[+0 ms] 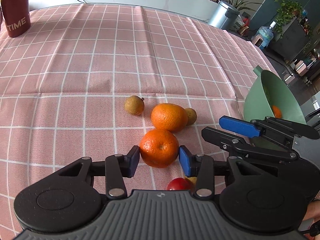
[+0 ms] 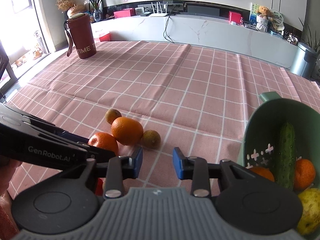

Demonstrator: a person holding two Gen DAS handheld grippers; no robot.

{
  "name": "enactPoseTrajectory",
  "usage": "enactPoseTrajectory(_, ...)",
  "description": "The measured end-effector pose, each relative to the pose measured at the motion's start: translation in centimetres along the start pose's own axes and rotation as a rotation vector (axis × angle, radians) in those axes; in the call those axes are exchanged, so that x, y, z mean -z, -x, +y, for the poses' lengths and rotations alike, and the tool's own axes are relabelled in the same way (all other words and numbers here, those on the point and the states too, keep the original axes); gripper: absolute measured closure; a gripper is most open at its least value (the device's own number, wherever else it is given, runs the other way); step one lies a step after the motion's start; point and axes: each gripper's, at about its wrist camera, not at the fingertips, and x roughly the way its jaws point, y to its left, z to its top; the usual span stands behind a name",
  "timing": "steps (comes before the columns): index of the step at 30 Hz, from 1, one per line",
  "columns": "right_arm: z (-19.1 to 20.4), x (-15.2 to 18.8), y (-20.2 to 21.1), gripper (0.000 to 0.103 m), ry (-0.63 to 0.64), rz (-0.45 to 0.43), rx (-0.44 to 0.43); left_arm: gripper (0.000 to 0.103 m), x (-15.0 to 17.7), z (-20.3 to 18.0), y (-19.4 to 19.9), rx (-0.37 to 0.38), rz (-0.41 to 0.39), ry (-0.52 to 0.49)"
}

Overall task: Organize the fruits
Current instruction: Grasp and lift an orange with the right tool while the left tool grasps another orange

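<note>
Your left gripper (image 1: pixel 159 156) has its jaws apart, bracketing the near tangerine (image 1: pixel 158 148) on the tablecloth (image 1: pixel 80 70) — pads at its sides, not clearly squeezing yet. Likely soft-skinned and light: close across the widest part, gently. Right gripper (image 2: pixel 157 164) is spread with nothing between its pads, beside the green bowl (image 2: pixel 258 124).

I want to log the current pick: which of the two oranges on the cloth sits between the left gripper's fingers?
The nearer orange, between the left gripper pads; the farther orange lies beyond, outside the fingers.
</note>
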Motion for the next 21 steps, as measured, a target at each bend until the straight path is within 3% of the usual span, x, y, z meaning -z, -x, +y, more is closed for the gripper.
enactPoseTrajectory(7, 2.2, -0.2, 0.0, 0.072, 0.124, -0.06, -0.013, 0.056, 0.8, 1.7, 2.5, -0.08, -0.06, 0.048)
enactPoseTrajectory(13, 4.8, -0.4, -0.8, 0.072, 0.218, -0.077, -0.035, 0.056, 0.7, 3.5, 2.5, -0.127, -0.062, 0.119)
enactPoseTrajectory(16, 6.3, -0.6, -1.4, 0.071, 0.288, -0.089, 0.002, 0.056, 0.7, 4.0, 2.5, -0.141, -0.065, 0.131)
enactPoseTrajectory(21, 8.0, 0.0, -2.5, 0.06, 0.416, -0.086, 0.087, 0.056, 0.5, 4.7, 2.1, -0.138, -0.061, 0.148)
